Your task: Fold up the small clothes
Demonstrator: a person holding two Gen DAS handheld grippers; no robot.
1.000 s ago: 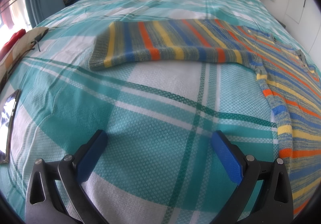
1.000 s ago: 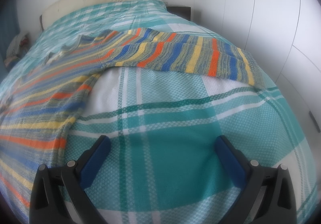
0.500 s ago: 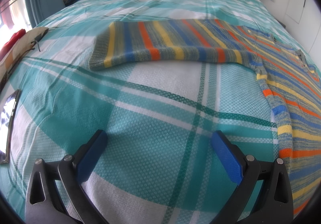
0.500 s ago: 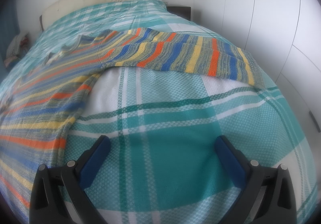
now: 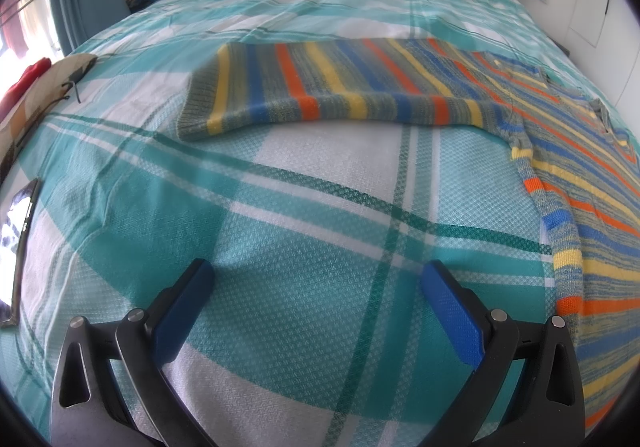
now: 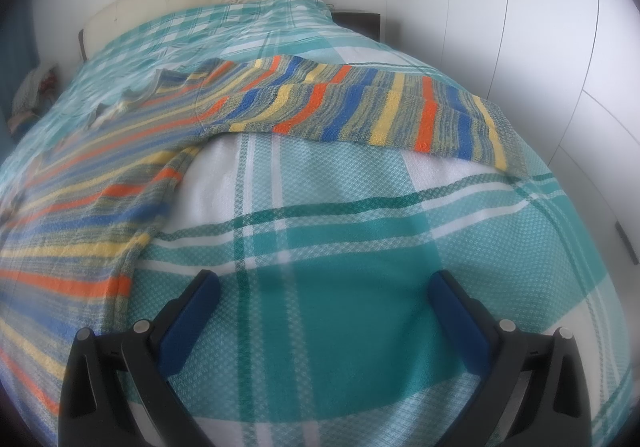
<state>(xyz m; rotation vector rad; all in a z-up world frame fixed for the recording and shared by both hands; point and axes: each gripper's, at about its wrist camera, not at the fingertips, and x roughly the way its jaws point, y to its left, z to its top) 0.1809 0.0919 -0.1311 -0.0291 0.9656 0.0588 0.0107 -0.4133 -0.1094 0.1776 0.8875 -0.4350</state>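
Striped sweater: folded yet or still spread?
Spread. The striped sweater lies flat on the plaid bedspread, each sleeve stretched straight out sideways, no fold visible.

Open bedspread ahead of both tools, sweater beyond

Bare checked bedspread [image 5: 304,215] lies between each hand-held gripper and the striped sweater [image 5: 360,87], so both have free passage forward. On the left, a phone [image 5: 18,243] near the bed edge and a cushion [image 5: 44,87] narrow the way; on the right, the wardrobe [image 6: 540,27] stands close beside the bed.
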